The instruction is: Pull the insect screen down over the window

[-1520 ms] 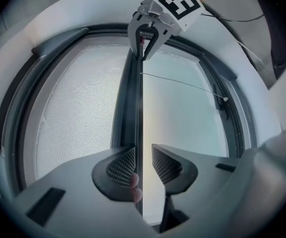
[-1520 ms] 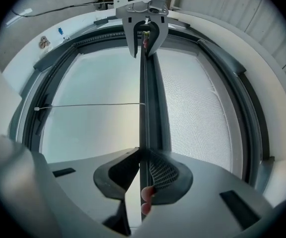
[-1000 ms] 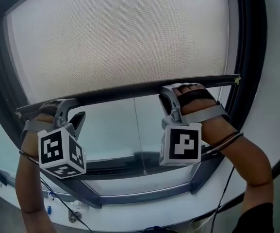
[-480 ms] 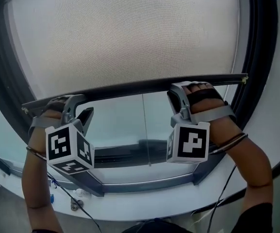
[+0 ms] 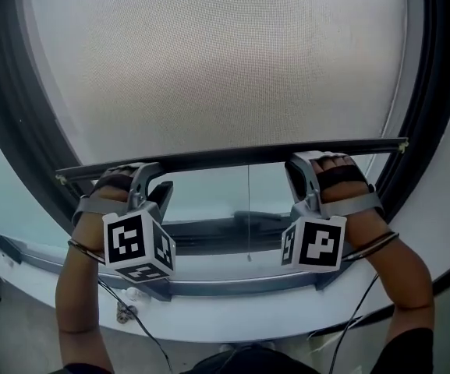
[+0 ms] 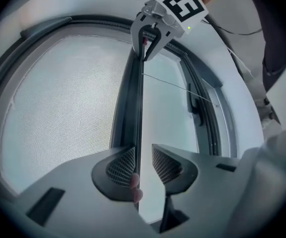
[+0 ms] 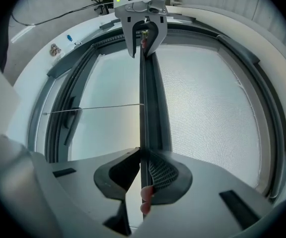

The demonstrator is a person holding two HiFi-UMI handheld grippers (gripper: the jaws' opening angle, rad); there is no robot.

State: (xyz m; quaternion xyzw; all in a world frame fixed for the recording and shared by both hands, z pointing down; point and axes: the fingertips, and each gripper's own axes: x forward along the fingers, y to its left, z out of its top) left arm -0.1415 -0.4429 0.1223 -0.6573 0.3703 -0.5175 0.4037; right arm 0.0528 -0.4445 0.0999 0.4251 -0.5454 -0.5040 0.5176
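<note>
A white window sill (image 5: 232,318) curves along below the dark window frame (image 5: 240,285). Toward its left end a small metal fitting (image 5: 122,312) lies on the sill, too small to identify. The right gripper view shows a tiny blue item (image 7: 69,37) near it.

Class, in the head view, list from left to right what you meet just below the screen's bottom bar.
Window frame's left side → left gripper → thin hanging cord → right gripper → window frame's right side. The bottom bar spans all of these, so it is omitted.
</note>
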